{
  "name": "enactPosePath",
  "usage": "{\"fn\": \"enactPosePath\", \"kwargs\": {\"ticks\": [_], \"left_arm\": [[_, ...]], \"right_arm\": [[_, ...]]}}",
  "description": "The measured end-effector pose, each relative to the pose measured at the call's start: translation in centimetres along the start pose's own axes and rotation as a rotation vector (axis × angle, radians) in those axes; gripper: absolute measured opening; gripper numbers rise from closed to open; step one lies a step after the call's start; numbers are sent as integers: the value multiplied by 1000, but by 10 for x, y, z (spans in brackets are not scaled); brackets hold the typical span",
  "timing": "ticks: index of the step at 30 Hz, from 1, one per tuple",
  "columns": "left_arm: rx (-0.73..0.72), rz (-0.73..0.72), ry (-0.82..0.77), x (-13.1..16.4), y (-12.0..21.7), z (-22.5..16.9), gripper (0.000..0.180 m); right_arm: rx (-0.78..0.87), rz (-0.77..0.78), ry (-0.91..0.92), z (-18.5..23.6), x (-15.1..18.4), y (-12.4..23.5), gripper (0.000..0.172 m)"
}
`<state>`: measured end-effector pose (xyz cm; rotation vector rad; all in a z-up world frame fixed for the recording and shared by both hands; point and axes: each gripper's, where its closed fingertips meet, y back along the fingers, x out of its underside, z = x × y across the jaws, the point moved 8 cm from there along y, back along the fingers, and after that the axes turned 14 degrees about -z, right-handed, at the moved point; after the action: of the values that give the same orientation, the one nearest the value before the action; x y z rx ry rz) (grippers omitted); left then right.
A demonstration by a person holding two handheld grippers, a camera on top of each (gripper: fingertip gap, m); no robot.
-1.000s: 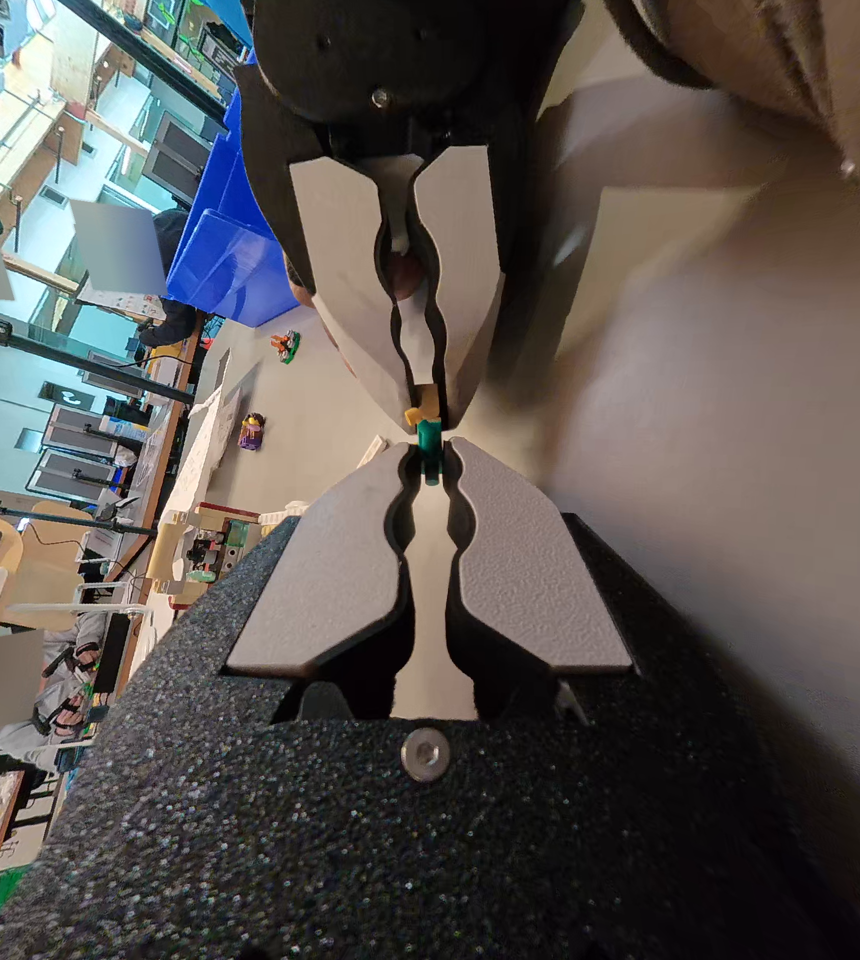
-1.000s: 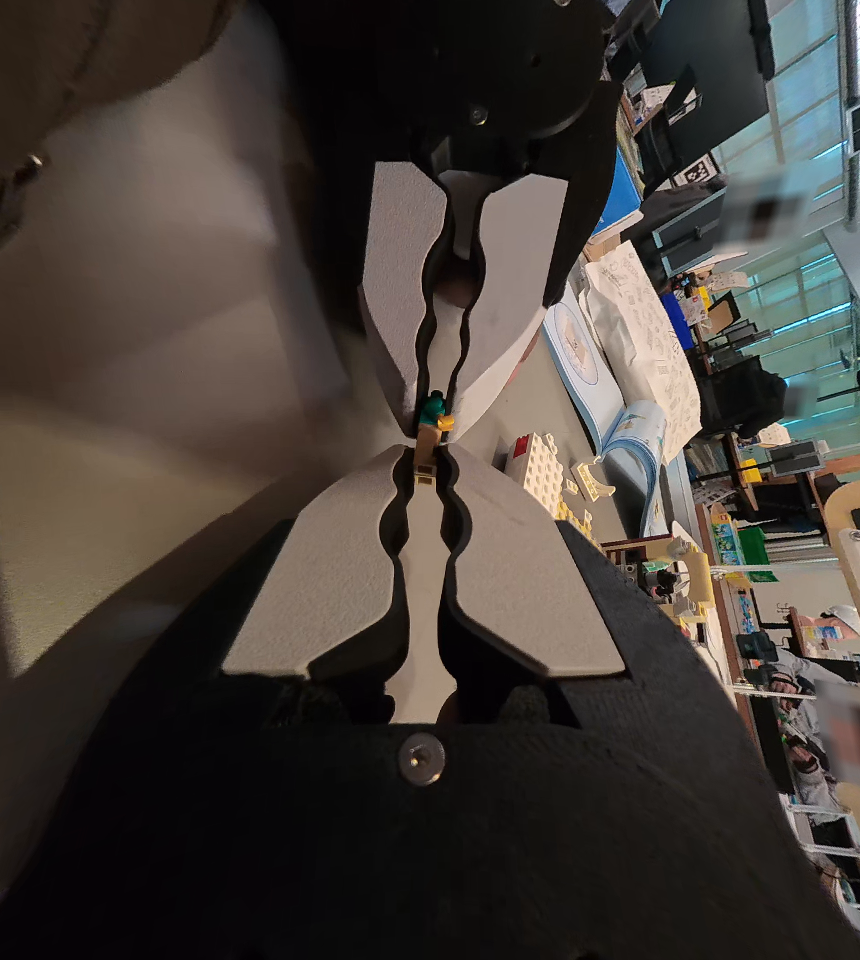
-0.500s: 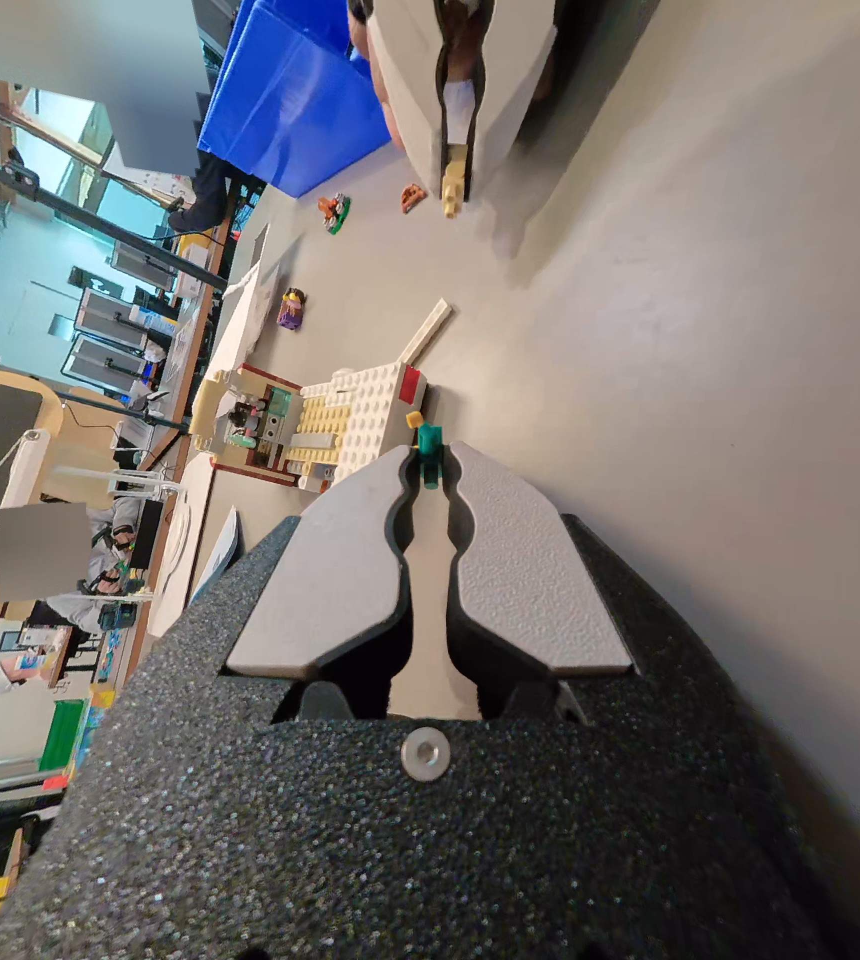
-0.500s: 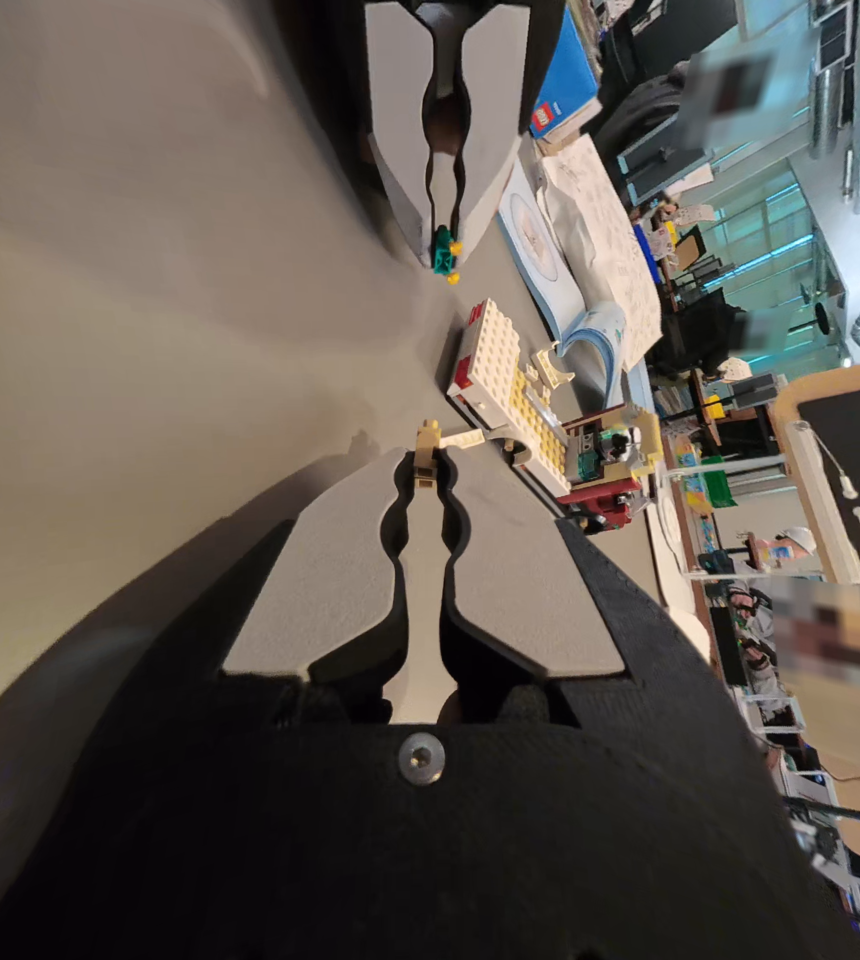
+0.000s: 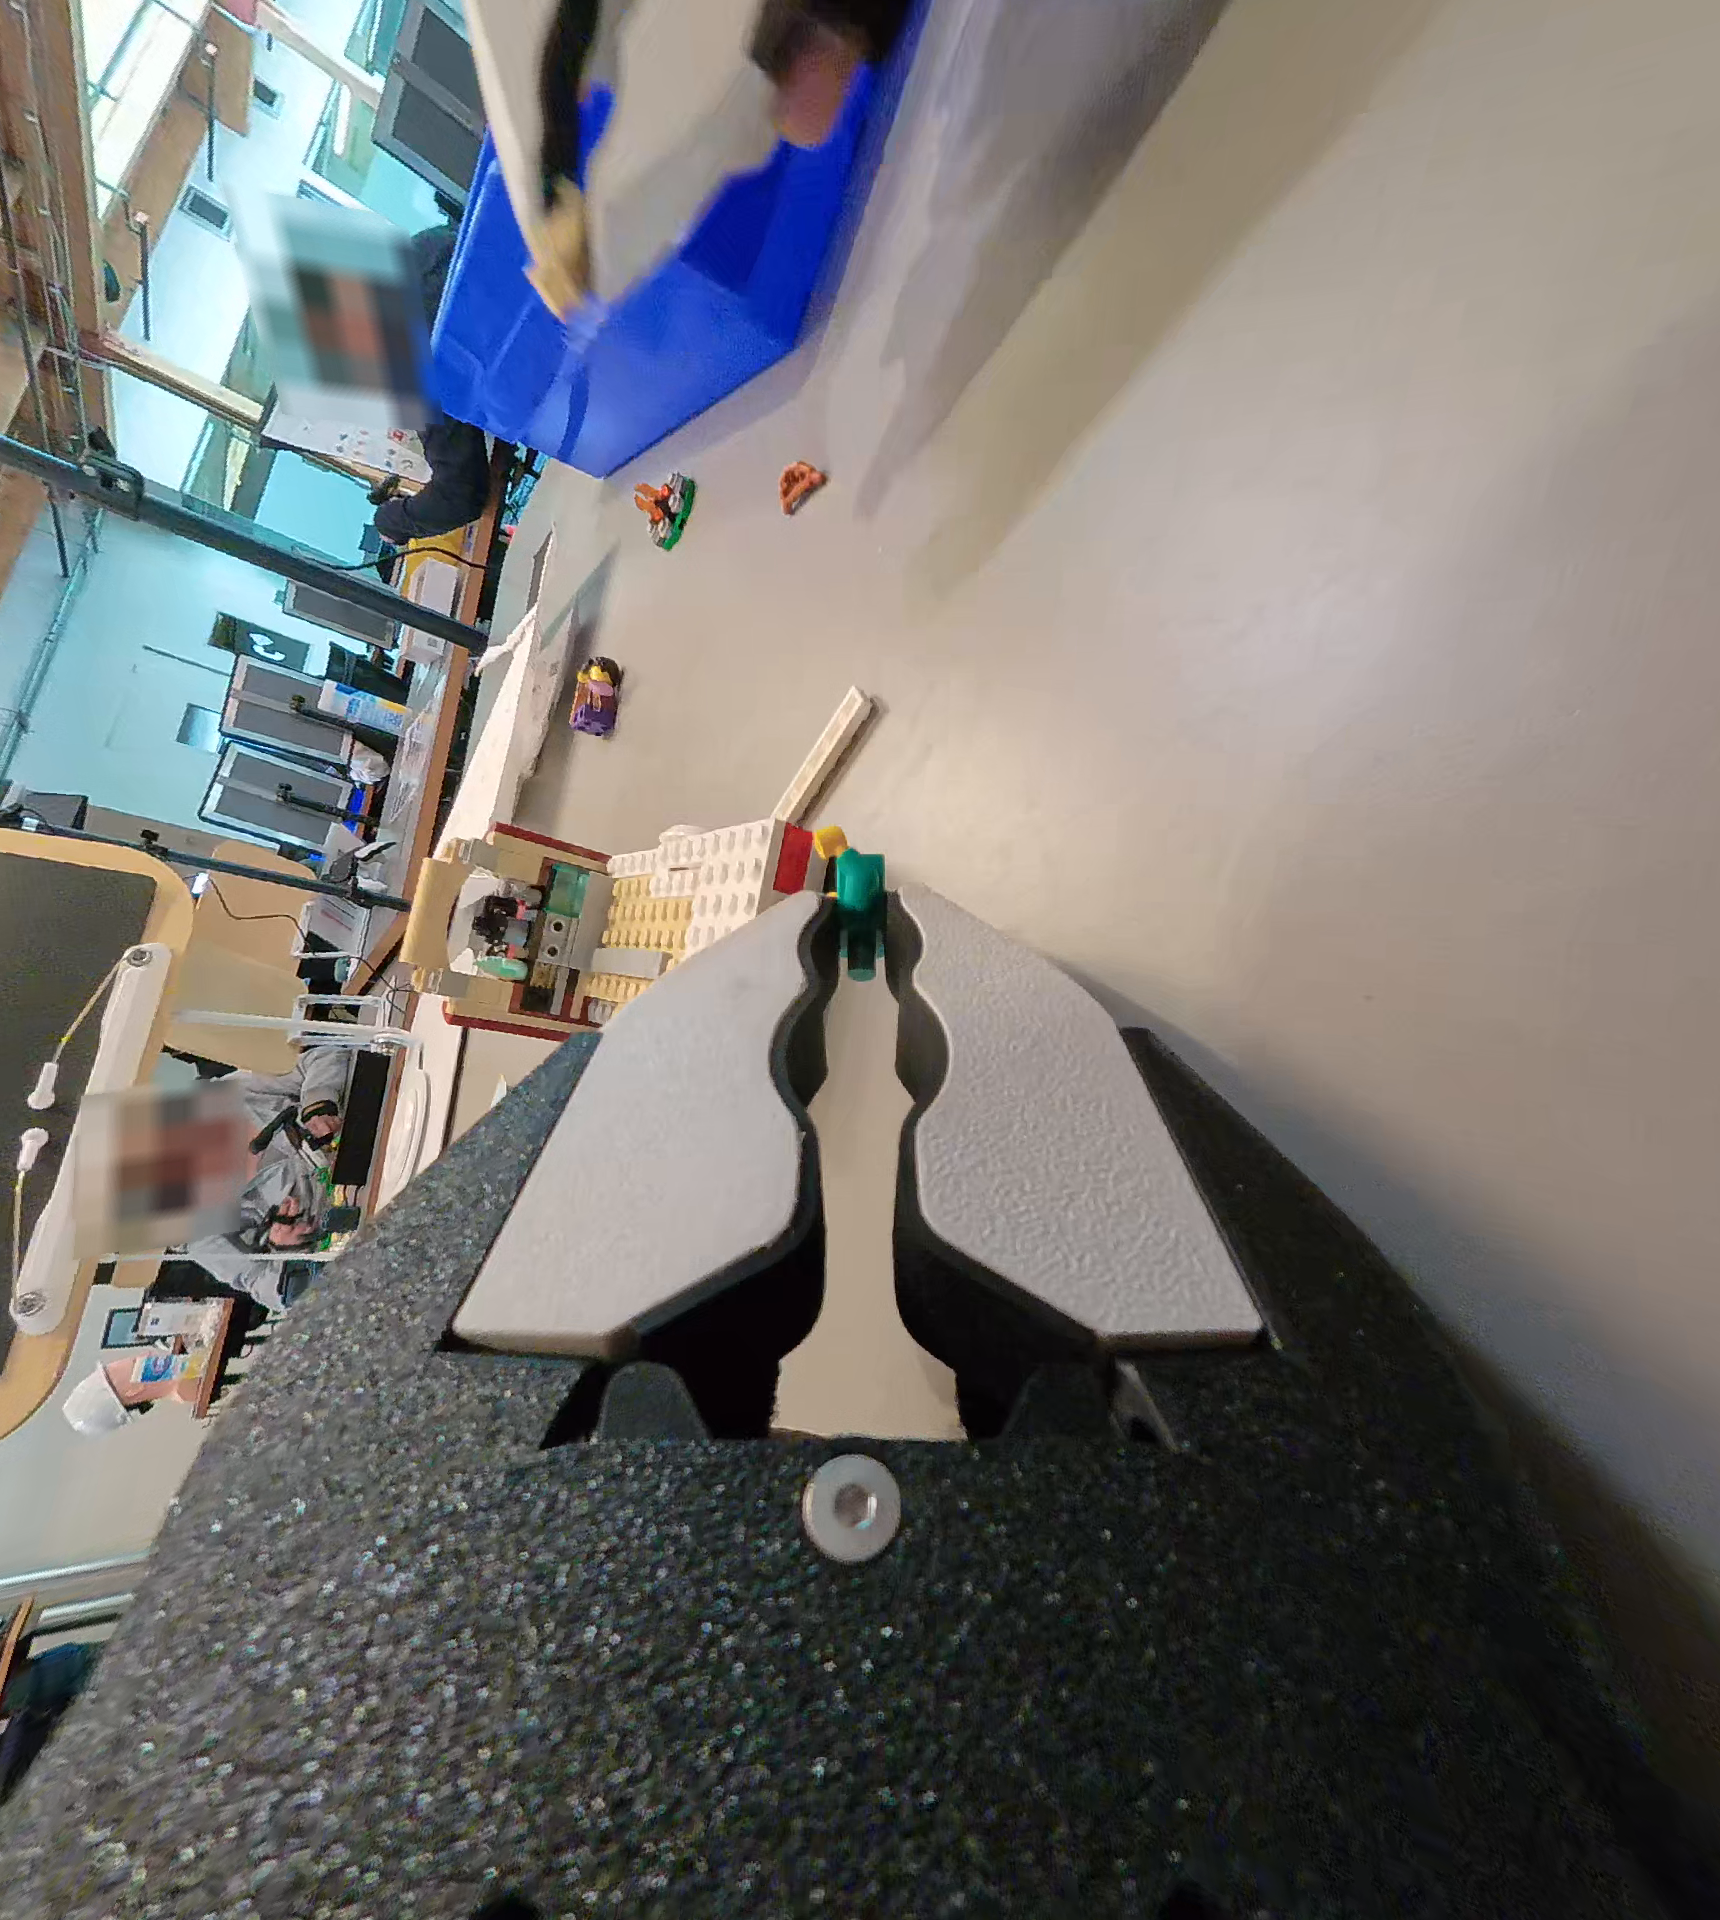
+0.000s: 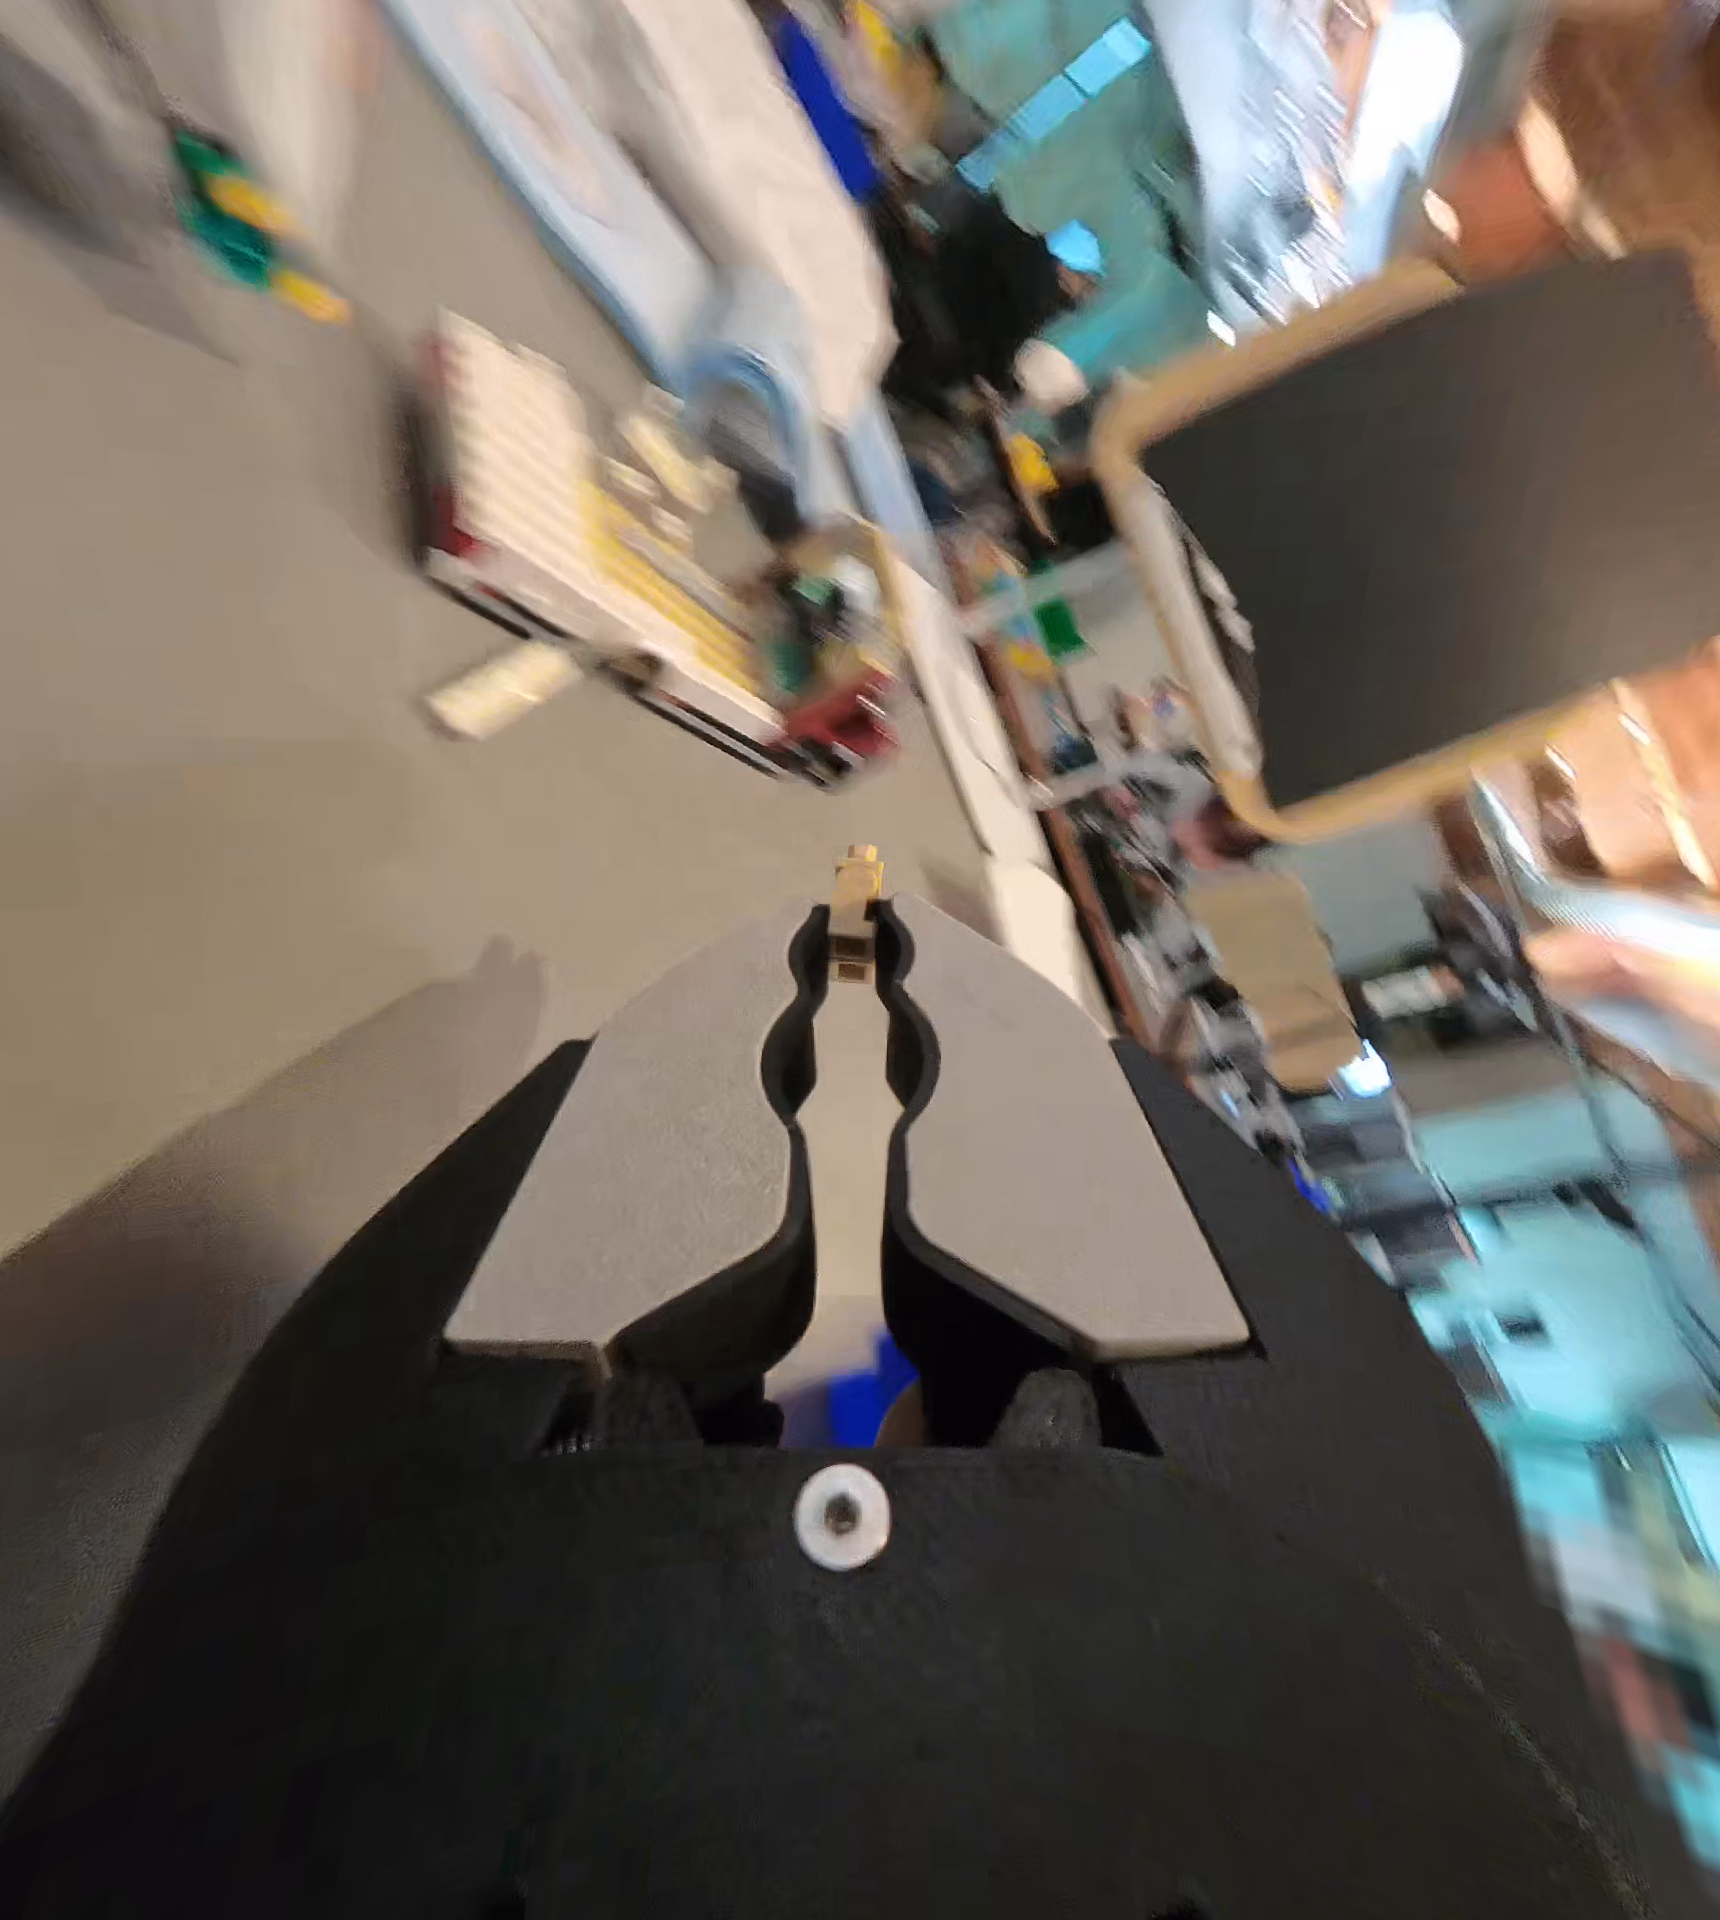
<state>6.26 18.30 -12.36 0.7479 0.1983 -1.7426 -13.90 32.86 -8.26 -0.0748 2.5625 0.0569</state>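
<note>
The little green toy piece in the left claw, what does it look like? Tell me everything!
The green toy piece is small, shiny teal plastic, blocky at its far end with a narrower stem. The left claw pinches it between its grey tips, and it pokes out forward. A tiny yellow bit sits at its far end, close to the red edge of the brick model.

The left wrist view was bright and mostly sharp, with even indoor light and daylight from the windows (image 5: 160, 343) at the upper left. A soft shadow lay on the grey table (image 5: 1355, 623) beside the blue bin (image 5: 627, 343), and the top edge was smeared. The right wrist view was strongly motion-blurred; only the right gripper (image 6: 851, 914) looked sharp. Both views bent towards the edges like a fisheye.
</note>
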Motion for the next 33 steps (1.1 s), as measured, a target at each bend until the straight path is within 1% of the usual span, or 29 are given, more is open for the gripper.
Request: {"fn": "enactPosePath", "kwargs": {"ticks": [2,4,6,7,8,10,12,14,18,22,25,29,33], "left_arm": [[0,-6,0,-2,0,-1,8],[4,-12,1,-5,0,-2,8],[10,-23,2,-7,-1,-2,8],[12,-25,1,-8,-2,-3,8],[14,-23,-2,-8,-2,-3,8],[12,-17,-11,-9,-2,-4,8],[9,-13,-11,-10,-2,-5,8],[3,-16,-14,-11,-3,-5,8],[11,-28,-19,-15,-8,-7,8],[18,-33,-32,-17,-12,-9,8],[14,-36,-38,-18,-11,-9,8],[6,-49,-30,-20,-10,-7,8],[9,-60,-25,-21,-10,-7,8]], "right_arm": [[171,113,-19,-31,14,18,8],[332,274,-35,-62,35,36,8],[406,457,-96,-80,59,47,8],[422,514,-134,-84,67,51,12],[421,534,-165,-85,72,53,21],[401,499,-190,-81,68,53,25],[376,465,-172,-71,59,49,25],[319,397,-151,-58,47,42,25],[131,176,-147,-19,12,18,21],[-100,-58,-152,23,-27,-7,20],[-232,-190,-138,48,-54,-21,20],[-344,-265,-147,68,-73,-33,21],[-403,-274,-130,80,-80,-40,21]]}}
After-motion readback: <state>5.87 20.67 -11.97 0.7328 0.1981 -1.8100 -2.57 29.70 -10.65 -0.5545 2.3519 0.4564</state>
